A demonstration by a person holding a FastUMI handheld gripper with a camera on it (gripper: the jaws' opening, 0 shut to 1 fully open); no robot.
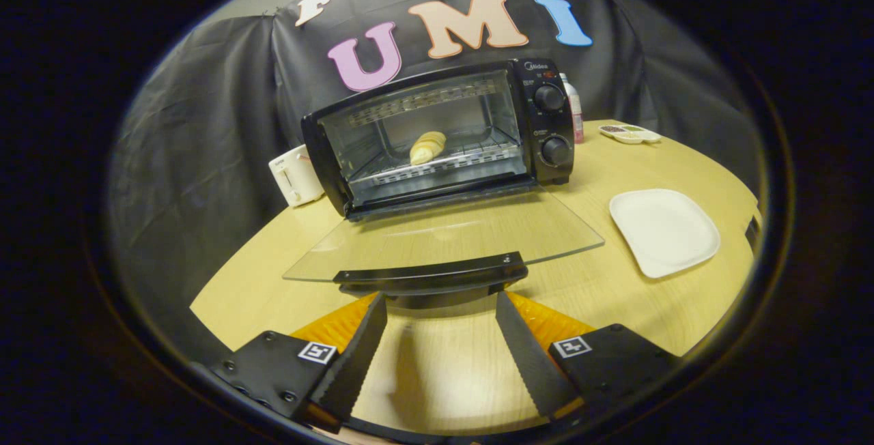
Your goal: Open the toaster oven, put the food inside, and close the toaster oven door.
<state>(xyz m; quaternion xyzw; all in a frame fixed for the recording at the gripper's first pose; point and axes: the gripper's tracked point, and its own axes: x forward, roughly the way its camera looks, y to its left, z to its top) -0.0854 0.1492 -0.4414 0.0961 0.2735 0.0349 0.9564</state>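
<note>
One step remains: the food (427,147) sits inside the toaster oven (437,134), so the wide, empty claw (440,308) should lift the door handle (431,273) from underneath and swing it steadily shut.

The black toaster oven (444,134) stands on the desk (601,281), its glass door (444,237) folded flat open. A pale yellow food piece (427,147) lies on its wire rack (444,165) inside.

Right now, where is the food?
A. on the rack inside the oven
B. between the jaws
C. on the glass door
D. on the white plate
A: the food lies on the rack in the open oven, far beyond the open, empty gripper.
</note>
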